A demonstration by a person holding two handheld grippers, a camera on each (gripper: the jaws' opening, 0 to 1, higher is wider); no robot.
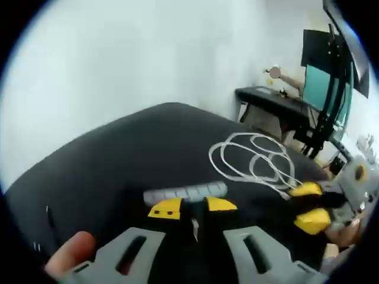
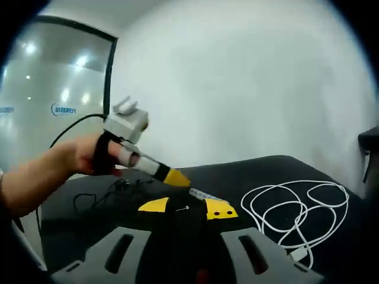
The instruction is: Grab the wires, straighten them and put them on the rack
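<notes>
Reaching for the white wire point(image 2: 299, 207) comes first: it lies in loose loops on the black desk point(image 1: 106, 160), well clear of my right gripper point(image 2: 186, 207), whose fingers sit nearly closed on nothing. My left gripper point(image 1: 192, 206) is likewise nearly clenched and empty, with a grey strip point(image 1: 186, 191) just beyond it, away from the wire. I'd open the fingers wide, take the wire near its plug end, and draw the loops out slowly. I can't pick out the rack.

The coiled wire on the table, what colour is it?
White wire, lying on a black table; the right gripper view shows it best.
</notes>
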